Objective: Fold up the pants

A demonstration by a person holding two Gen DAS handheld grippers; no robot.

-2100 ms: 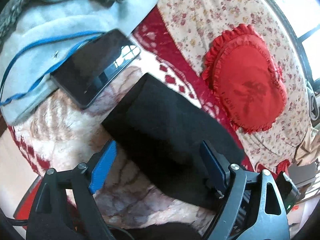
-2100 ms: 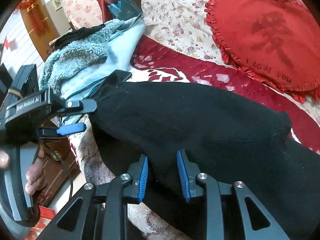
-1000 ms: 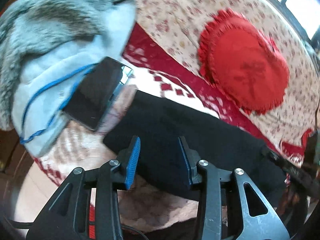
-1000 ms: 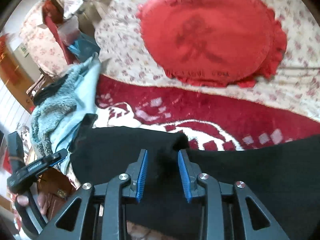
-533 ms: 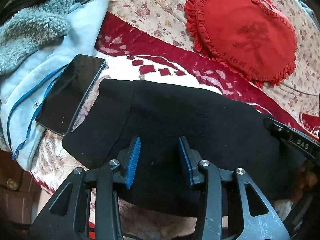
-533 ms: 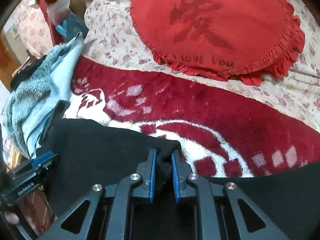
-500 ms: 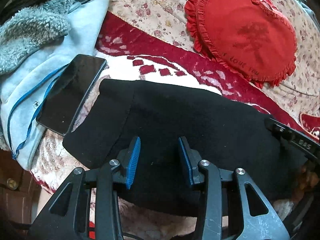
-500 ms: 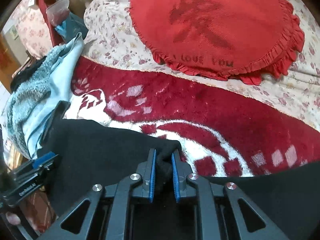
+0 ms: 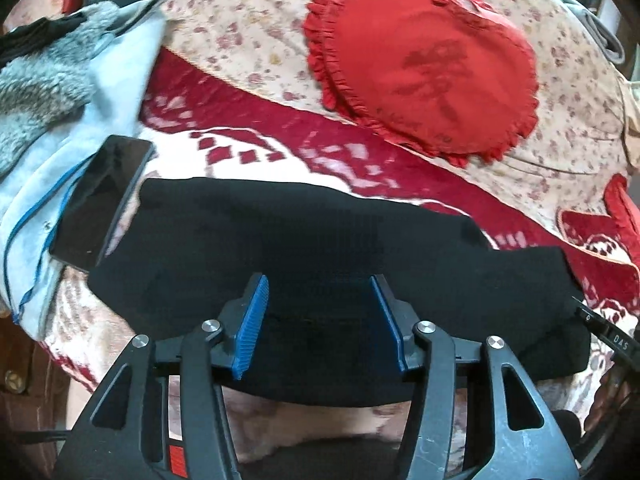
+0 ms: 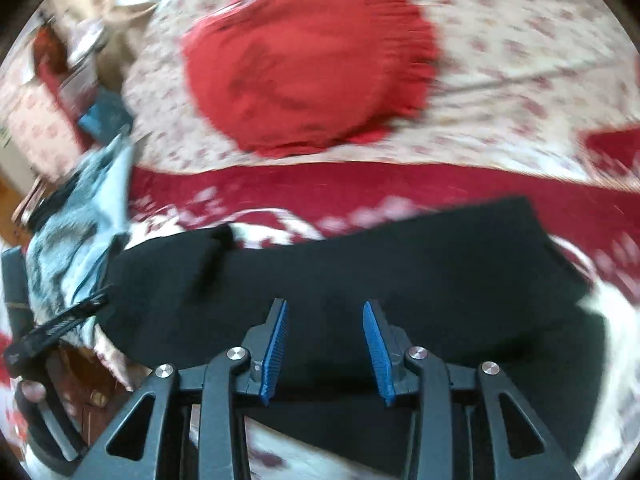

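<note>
The black pants [image 9: 304, 240] lie folded in a long band across the red and white blanket [image 9: 248, 120], also seen in the right wrist view [image 10: 400, 264]. My left gripper [image 9: 320, 292] is open and empty, hovering above the near edge of the pants. My right gripper [image 10: 325, 316] is open and empty above the pants' middle. A small fold corner [image 10: 218, 240] sticks up at the pants' left part. The right wrist view is blurred by motion.
A dark phone [image 9: 100, 204] lies left of the pants on a light blue fleece [image 9: 52, 128]. A red heart pillow [image 9: 424, 64] rests on the floral bedspread [image 9: 248, 12] behind. The other gripper shows at the right edge [image 9: 612, 340].
The right gripper has opened and let go of the pants' fold corner, then pulled back. The left gripper has opened wider and drawn back toward the pants' near edge.
</note>
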